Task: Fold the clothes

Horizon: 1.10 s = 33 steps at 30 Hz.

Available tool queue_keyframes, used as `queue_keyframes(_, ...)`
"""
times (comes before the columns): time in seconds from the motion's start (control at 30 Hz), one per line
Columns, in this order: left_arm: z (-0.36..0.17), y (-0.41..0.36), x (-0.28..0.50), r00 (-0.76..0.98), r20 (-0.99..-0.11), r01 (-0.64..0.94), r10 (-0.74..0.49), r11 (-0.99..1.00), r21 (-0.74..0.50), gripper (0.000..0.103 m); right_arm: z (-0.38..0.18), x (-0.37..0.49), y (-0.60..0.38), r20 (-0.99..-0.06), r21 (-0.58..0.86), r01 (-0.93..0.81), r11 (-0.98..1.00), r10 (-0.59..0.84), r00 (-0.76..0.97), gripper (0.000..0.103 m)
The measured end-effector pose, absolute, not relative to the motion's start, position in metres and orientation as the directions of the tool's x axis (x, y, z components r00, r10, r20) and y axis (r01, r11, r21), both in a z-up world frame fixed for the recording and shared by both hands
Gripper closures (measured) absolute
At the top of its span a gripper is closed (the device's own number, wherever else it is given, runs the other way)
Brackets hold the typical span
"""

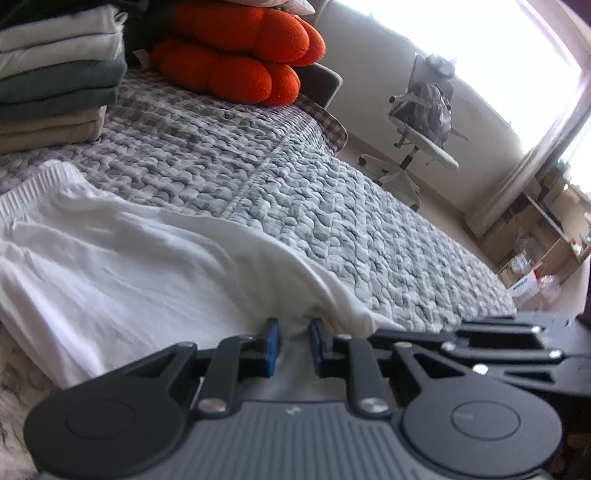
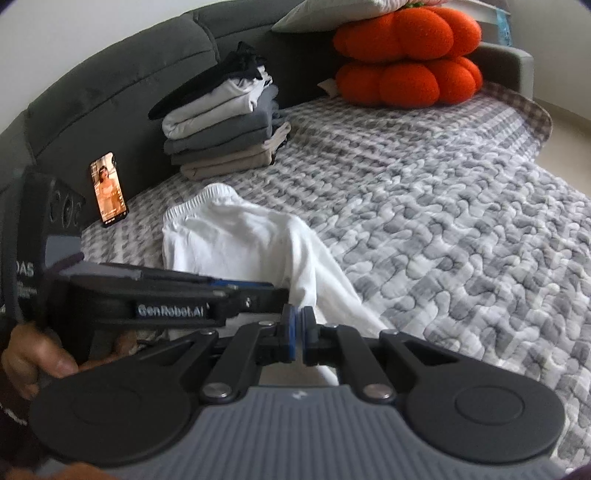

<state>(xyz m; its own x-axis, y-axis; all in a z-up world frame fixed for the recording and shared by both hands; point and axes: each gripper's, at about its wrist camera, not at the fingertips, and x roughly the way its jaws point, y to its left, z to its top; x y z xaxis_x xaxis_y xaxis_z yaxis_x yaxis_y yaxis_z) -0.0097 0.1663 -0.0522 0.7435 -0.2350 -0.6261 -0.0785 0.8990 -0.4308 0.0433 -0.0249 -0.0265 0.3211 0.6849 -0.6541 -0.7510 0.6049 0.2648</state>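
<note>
Currently white sweatpants [image 2: 236,240] lie on the quilted bed [image 2: 443,221], waistband at 11 o'clock, long axis running toward both grippers. Right gripper [image 2: 298,332] jaws narrow, pinching leg fabric; left gripper [image 1: 293,345] jaws narrowly parted around cloth, equally near.

The bed [image 2: 461,206] takes up most of the room in both views, covered in a quilted grey-and-white checked spread. Behind it curves a dark grey padded headboard [image 2: 122,85], with a pale wall above. Against the headboard sit two orange pumpkin-shaped cushions [image 2: 406,62], one on the other, a white pillow [image 2: 332,14] on top. A phone [image 2: 109,192] with a lit screen leans on the headboard, left of the cushions. Beyond the bed's far edge lies pale floor, where a white office chair [image 1: 417,122] stands under a large, glaring window [image 1: 480,48]. Right of the chair, low shelving [image 1: 543,236] holds what may be boxes; it is blurred.
</note>
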Motion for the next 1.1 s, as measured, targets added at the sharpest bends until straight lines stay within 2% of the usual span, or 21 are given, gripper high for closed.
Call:
queue_keyframes(0.37, -0.049, 0.183, -0.020, 0.791, -0.556, -0.107, -0.256, 0.837, -0.537, 0.083, -0.037, 0.042, -0.017, -0.691, 0.264, -0.753, 0.603, 0.663, 0.288, 0.099)
queue_keyframes(0.6, -0.046, 0.188, -0.025, 0.816, -0.489, -0.063, -0.308, 0.793, -0.606, 0.082, -0.037, 0.042, -0.017, -0.695, 0.263, -0.749, 0.608, 0.658, 0.290, 0.099)
queue_keyframes(0.7, -0.044, 0.182, -0.023, 0.810, -0.486, -0.030, -0.327, 0.806, -0.592, 0.078, -0.036, 0.041, -0.016, -0.696, 0.259, -0.752, 0.606, 0.657, 0.290, 0.099)
queue_keyframes(0.83, -0.051, 0.171, -0.013, 0.761, -0.589, -0.085, -0.272, 0.858, -0.506, 0.079, -0.036, 0.040, -0.015, -0.698, 0.254, -0.755, 0.605, 0.655, 0.289, 0.097)
queue_keyframes(0.9, -0.052, 0.173, -0.012, 0.758, -0.604, -0.116, -0.246, 0.861, -0.496, 0.096, -0.035, 0.041, -0.016, -0.693, 0.262, -0.749, 0.609, 0.658, 0.293, 0.090)
queue_keyframes(0.97, -0.054, 0.175, -0.011, 0.754, -0.618, -0.146, -0.221, 0.862, -0.486, 0.102, -0.033, 0.042, -0.019, -0.683, 0.280, -0.734, 0.618, 0.666, 0.300, 0.089)
queue_keyframes(1.03, -0.055, 0.177, -0.010, 0.751, -0.626, -0.162, -0.209, 0.861, -0.482, 0.103, -0.032, 0.048, -0.023, -0.675, 0.321, -0.704, 0.634, 0.674, 0.301, 0.088)
queue_keyframes(1.07, -0.056, 0.177, -0.010, 0.751, -0.627, -0.164, -0.209, 0.860, -0.484, 0.103, -0.032, 0.053, -0.026, -0.668, 0.363, -0.678, 0.639, 0.686, 0.289, 0.082)
queue_keyframes(1.1, -0.056, 0.178, -0.010, 0.750, -0.627, -0.166, -0.210, 0.859, -0.485, 0.103, -0.033, 0.057, -0.029, -0.662, 0.403, -0.653, 0.641, 0.697, 0.275, 0.067)
